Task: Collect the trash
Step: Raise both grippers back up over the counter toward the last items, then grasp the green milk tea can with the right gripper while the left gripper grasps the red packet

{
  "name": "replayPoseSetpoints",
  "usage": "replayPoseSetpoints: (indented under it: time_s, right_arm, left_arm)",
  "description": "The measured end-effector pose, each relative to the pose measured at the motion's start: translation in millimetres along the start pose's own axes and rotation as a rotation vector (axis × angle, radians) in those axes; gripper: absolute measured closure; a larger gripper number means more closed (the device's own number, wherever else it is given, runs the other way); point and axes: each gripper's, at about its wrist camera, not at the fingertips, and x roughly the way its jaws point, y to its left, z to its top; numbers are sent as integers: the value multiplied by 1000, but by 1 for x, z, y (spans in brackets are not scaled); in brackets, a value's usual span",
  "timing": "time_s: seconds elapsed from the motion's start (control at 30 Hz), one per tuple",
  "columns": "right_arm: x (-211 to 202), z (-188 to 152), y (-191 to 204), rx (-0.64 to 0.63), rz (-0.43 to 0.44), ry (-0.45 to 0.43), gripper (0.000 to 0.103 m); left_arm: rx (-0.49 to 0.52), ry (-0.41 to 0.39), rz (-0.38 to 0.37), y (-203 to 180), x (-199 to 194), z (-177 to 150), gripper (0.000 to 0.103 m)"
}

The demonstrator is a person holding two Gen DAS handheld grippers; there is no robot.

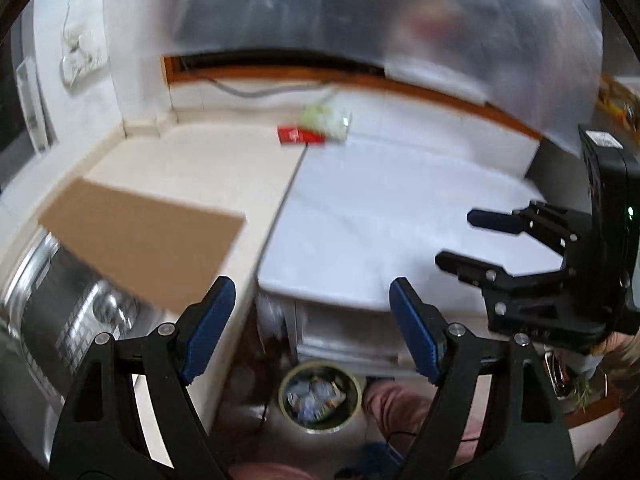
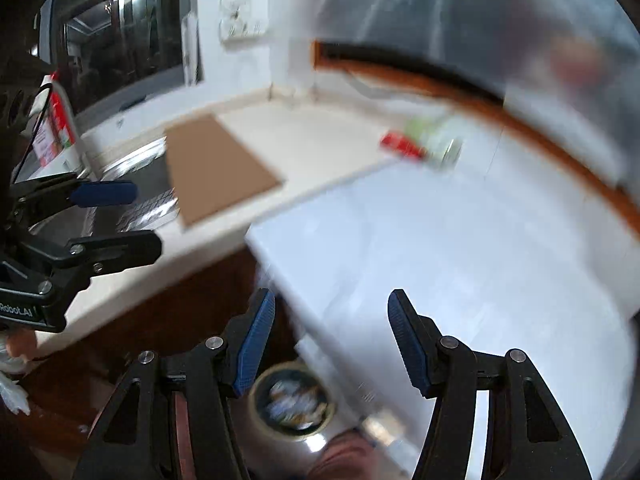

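A red packet [image 1: 300, 136] [image 2: 400, 145] and a crumpled green-and-clear wrapper [image 1: 326, 120] [image 2: 434, 138] lie together far back on the counter, where the beige top meets the white top. A round bin [image 1: 319, 400] [image 2: 292, 400] with trash in it stands on the floor below. My left gripper [image 1: 310, 326] hangs open and empty, high over the counter's front edge. My right gripper [image 2: 330, 338] is open too, with nothing between its fingers. Each gripper shows in the other's view, the right gripper [image 1: 456, 236] and the left gripper [image 2: 146, 216].
A brown cardboard sheet [image 1: 148, 240] [image 2: 218, 168] lies partly over a steel sink [image 1: 60, 320]. A white counter [image 1: 392, 216] spreads on the right. Clear plastic sheeting [image 1: 360, 20] hangs behind. A wall socket [image 1: 80, 60] is at left. A person's leg [image 1: 400, 404] is beside the bin.
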Motion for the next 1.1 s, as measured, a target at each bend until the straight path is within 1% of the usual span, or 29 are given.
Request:
replayPoseSetpoints:
  time_s: [0.03, 0.07, 0.1, 0.2, 0.3, 0.37, 0.47, 0.57, 0.6, 0.7, 0.77, 0.9, 1.1]
  right_arm:
    - [2, 21, -10, -7, -16, -17, 39]
    - [3, 33, -16, -12, -26, -26, 33]
    - [9, 52, -26, -23, -52, -41, 30]
    - [35, 95, -49, -63, -121, -44, 29]
    - [79, 132, -82, -94, -165, -36, 29]
    - [113, 151, -104, -109, -191, -30, 29]
    - [160, 172, -124, -142, -225, -19, 29]
    - [207, 183, -136, -174, -236, 5, 29]
    - [220, 184, -137, -191, -247, 9, 29]
    - [263, 182, -142, -249, -277, 19, 29]
    - [285, 181, -144, -291, -306, 37, 29]
    - [323, 184, -155, -335, -328, 68, 29]
    - [349, 186, -160, -383, -290, 103, 29]
  left_arm:
    - [-3, -4, 1, 3, 2, 14, 26]
    - [-2, -11, 7, 7, 7, 32, 26]
    - [3, -14, 19, 10, 13, 46, 26]
    - [19, -12, 50, 19, 41, 85, 26]
    - [14, 20, 71, 33, 87, 122, 26]
    - [-12, 50, 68, 43, 124, 143, 26]
    - [-33, 71, 75, 55, 177, 164, 26]
    - [-35, 84, 82, 63, 219, 171, 26]
    - [-34, 93, 86, 66, 237, 177, 26]
    - [-43, 117, 84, 73, 275, 185, 26]
    - [-54, 130, 79, 77, 294, 191, 26]
    - [-59, 142, 71, 78, 321, 199, 26]
    - [-37, 144, 78, 74, 346, 210, 26]
